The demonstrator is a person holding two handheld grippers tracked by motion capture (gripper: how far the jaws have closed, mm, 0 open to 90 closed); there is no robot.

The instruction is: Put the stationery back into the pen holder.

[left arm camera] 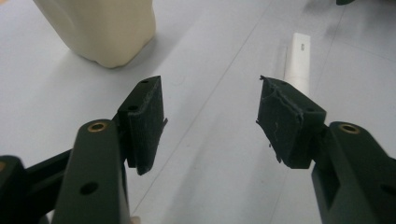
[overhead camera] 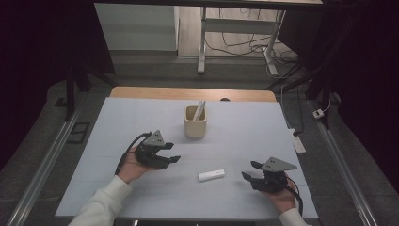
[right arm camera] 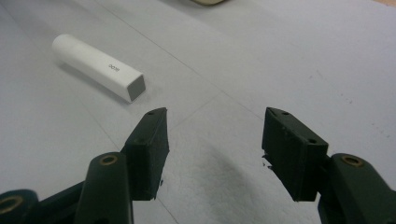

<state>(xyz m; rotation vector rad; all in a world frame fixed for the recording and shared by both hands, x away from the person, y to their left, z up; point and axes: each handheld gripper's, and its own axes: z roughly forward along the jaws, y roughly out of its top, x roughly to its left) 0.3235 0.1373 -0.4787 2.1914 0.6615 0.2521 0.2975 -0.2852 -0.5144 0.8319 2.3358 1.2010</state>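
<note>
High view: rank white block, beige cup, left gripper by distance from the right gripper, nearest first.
From the right gripper:
1. white block, lying just to its left on the mat.
2. left gripper, farther left, beyond the block.
3. beige cup, at the mat's far middle, holding a stick.

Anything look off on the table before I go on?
Nothing spilled or broken. The white stick lies flat on the sheet, apart from the beige cup, which stands upright with another stick leaning inside. The left gripper's pads look frayed at the edges.
</note>
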